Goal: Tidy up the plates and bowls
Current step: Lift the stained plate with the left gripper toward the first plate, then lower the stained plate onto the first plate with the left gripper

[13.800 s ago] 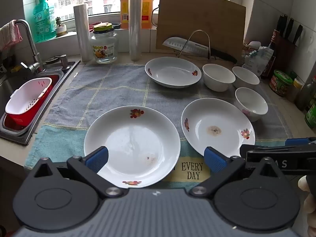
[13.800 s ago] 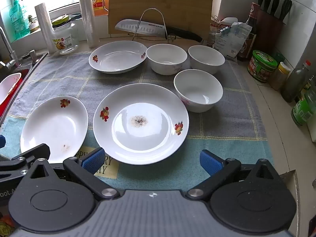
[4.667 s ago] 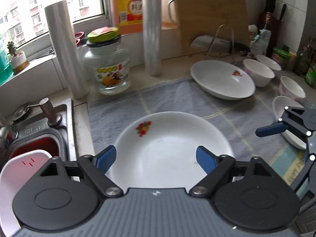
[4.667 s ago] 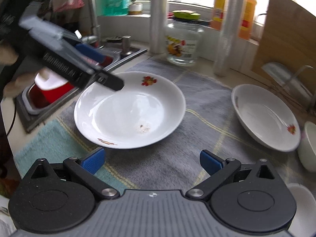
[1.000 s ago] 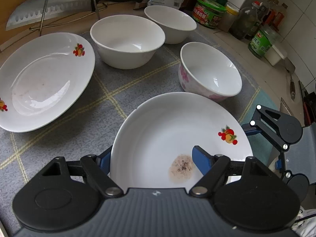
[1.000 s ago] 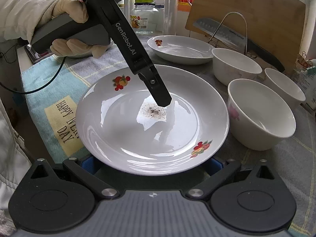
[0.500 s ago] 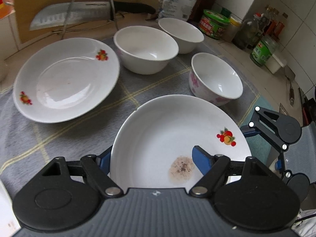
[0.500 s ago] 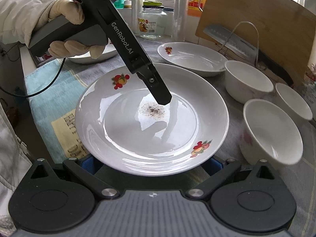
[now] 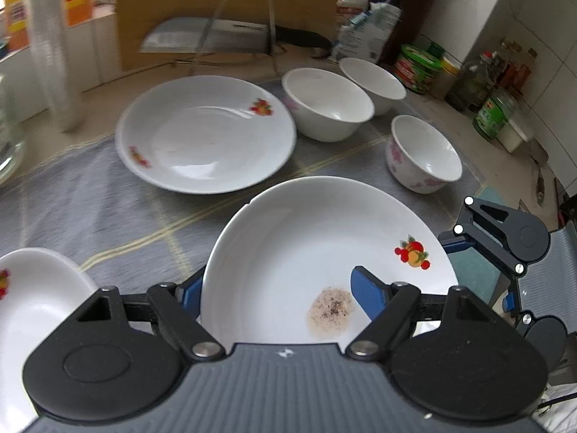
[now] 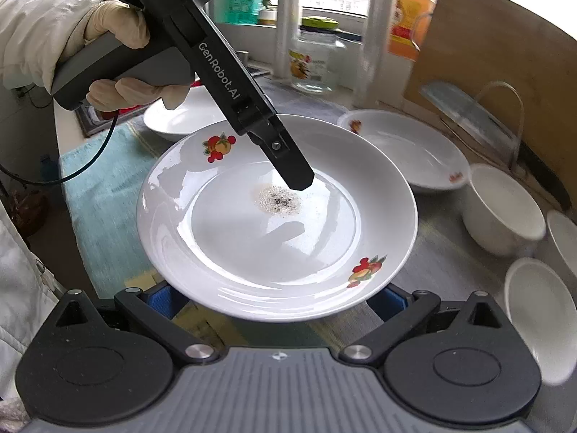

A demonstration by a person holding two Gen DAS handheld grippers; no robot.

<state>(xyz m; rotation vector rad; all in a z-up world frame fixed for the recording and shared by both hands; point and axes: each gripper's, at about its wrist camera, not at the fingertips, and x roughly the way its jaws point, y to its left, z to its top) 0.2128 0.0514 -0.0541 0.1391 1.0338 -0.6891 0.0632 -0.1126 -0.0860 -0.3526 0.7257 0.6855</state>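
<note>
A white plate (image 9: 324,238) with fruit prints and a brown speckled stain is lifted above the grey cloth (image 9: 90,198). My left gripper (image 9: 277,292) is shut on its near rim, one finger on top and one beneath; from the right wrist view its top finger (image 10: 292,173) rests beside the stain. My right gripper (image 10: 276,299) stands open, both fingers under the plate's (image 10: 274,223) opposite rim. A second plate (image 9: 205,133) lies on the cloth behind. A third plate (image 9: 32,299) lies at the left. Three white bowls (image 9: 328,104) (image 9: 371,83) (image 9: 422,151) stand at the right.
A cleaver on a wire rack (image 9: 216,36) and a wooden board (image 10: 505,54) stand at the back. A glass jar (image 10: 317,61) and film rolls (image 10: 378,25) are by the window. Jars and bottles (image 9: 497,112) crowd the right counter. A gloved hand (image 10: 115,36) holds the left gripper.
The held plate and both grippers moved left across the cloth and rose a little. The third plate came into view at the left; the bowls slid to the right.
</note>
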